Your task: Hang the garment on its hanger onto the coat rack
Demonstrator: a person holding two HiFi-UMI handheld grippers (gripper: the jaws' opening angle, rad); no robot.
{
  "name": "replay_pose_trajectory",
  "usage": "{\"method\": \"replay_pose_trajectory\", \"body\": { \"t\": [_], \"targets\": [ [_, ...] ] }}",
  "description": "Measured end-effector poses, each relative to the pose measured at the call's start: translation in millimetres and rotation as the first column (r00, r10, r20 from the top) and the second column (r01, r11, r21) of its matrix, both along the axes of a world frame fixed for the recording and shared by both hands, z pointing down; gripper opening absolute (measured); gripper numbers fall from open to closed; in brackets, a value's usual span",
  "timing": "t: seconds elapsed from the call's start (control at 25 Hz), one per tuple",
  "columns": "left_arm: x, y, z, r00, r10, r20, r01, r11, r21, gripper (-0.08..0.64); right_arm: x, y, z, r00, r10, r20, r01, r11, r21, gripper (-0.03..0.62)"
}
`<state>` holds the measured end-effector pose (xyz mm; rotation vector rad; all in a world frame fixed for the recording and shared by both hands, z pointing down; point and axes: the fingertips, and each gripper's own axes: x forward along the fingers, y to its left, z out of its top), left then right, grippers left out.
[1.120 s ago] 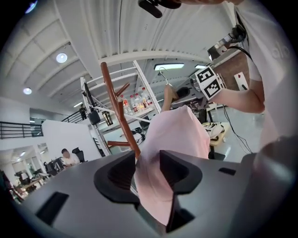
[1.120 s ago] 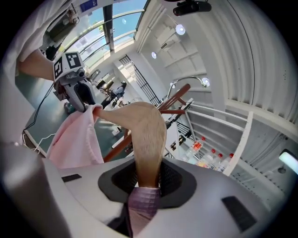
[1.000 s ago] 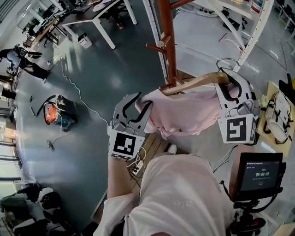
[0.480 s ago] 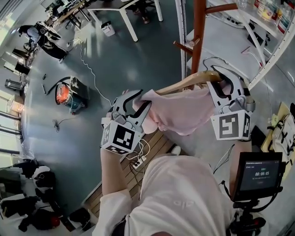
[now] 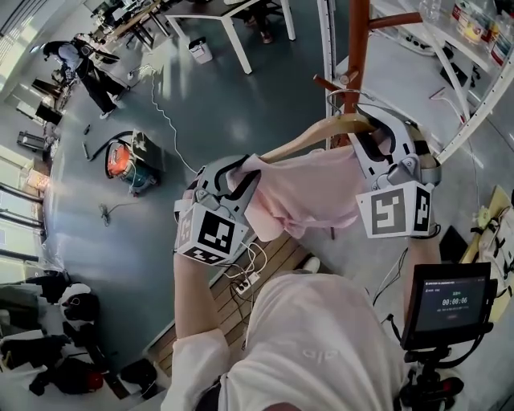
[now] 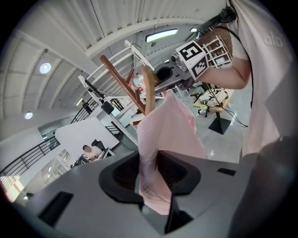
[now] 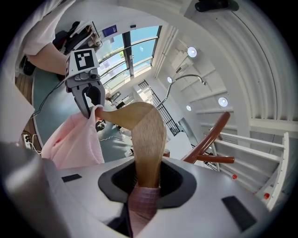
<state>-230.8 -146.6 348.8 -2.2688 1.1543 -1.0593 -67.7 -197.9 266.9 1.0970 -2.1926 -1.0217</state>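
Note:
A pink garment hangs on a wooden hanger, held in the air between both grippers. My left gripper has the garment's left shoulder between its jaws, which are closing on the fabric. My right gripper is shut on the hanger's right arm, with some pink cloth under it. The hanger's wire hook is close to a peg of the red-brown coat rack. In the right gripper view, the rack stands just beyond the hanger.
White shelf frames stand to the right of the rack. A screen on a tripod is at my lower right. An orange vacuum, a white table and a power strip on wooden boards lie below.
Both grippers have carried the hanger and garment up and closer to the rack pole; the hook now sits beside the lower peg. Both holds look unchanged.

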Motion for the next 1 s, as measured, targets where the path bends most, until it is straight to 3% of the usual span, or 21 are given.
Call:
{"method": "replay_pose_trajectory", "body": {
  "t": [0.28, 1.0],
  "targets": [
    [-5, -13, -25, 1.000, -0.015, 0.008, 0.015, 1.000, 0.001, 0.112, -3, -11, -23, 1.000, 0.012, -0.002, -0.012, 1.000, -0.012, 0.104],
    [16, -78, -160, 0.992, 0.055, 0.115, -0.061, 0.997, 0.054, 0.112, 21, -60, -142, 0.997, 0.079, 0.021, -0.077, 0.994, -0.080, 0.103]
  ]
}}
